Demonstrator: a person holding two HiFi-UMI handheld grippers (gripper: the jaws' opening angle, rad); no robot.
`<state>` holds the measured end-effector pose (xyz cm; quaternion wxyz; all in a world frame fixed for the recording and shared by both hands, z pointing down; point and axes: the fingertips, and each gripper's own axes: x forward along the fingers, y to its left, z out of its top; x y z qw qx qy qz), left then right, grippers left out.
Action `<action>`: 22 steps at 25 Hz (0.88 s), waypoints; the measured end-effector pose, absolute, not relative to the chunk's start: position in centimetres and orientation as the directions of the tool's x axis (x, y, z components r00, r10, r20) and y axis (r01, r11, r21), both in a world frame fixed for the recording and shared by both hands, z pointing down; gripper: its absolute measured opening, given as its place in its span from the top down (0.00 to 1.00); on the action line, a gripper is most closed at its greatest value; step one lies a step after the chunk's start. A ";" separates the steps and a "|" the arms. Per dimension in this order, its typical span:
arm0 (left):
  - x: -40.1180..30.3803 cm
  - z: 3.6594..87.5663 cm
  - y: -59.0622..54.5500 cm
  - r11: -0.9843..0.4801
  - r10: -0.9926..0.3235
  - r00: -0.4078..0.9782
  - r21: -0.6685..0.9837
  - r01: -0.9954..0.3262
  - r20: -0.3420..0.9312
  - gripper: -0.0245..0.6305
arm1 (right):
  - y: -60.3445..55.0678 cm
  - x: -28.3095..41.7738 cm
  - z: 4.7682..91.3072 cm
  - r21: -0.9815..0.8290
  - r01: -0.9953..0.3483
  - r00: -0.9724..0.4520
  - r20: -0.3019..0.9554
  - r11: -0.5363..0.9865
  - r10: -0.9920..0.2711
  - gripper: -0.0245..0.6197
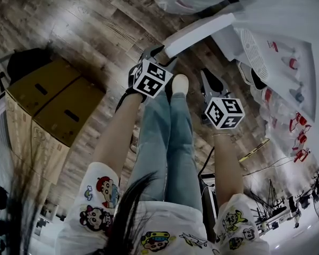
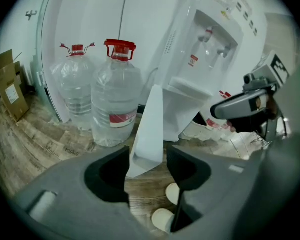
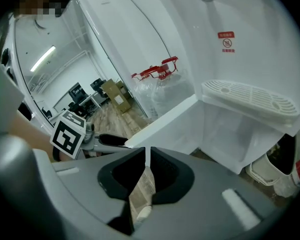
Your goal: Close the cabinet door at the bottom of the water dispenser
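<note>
The white water dispenser (image 2: 205,59) stands at the right, and its bottom cabinet door (image 1: 199,32) swings out wide over the wooden floor. My left gripper (image 1: 154,52) is at the door's free end. In the left gripper view the door's edge (image 2: 149,129) rises upright in the gap of the left gripper (image 2: 147,159), whose jaws stand wide open. My right gripper (image 1: 208,79) hovers on the door's near side, closer to the dispenser. In its own view the right gripper (image 3: 146,159) has its jaws drawn to a thin slit with nothing in it, and the door (image 3: 170,121) is just ahead.
Two large water bottles with red caps (image 2: 115,99) (image 2: 77,84) stand left of the dispenser. Cardboard boxes (image 1: 53,105) sit at the left. The person's legs and a white shoe (image 1: 179,83) are between the grippers. A drip tray (image 3: 250,101) juts out above the cabinet.
</note>
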<state>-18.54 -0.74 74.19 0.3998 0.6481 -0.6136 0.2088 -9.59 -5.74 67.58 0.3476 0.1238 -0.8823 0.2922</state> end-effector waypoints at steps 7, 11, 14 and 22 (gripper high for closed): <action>-18.3 75.6 -0.6 0.051 -0.598 0.176 0.256 -0.965 0.782 0.66 | -6.0 -9.1 67.9 -0.424 -0.450 -0.720 0.692 0.786 -0.039 0.95; -18.2 75.7 -0.7 0.037 -0.596 0.176 0.246 -0.969 0.784 0.66 | -6.0 -8.7 68.0 -0.422 -0.467 -0.715 0.697 0.777 -0.051 0.95; -18.3 75.6 -0.6 0.025 -0.593 0.172 0.232 -0.972 0.787 0.67 | -5.7 -8.4 68.0 -0.419 -0.485 -0.713 0.697 0.768 -0.070 0.95; -16.3 75.7 -0.5 0.050 -0.574 0.156 0.225 -0.973 0.804 0.68 | -5.7 -6.3 67.6 -0.410 -0.544 -0.701 0.702 0.732 -0.128 0.95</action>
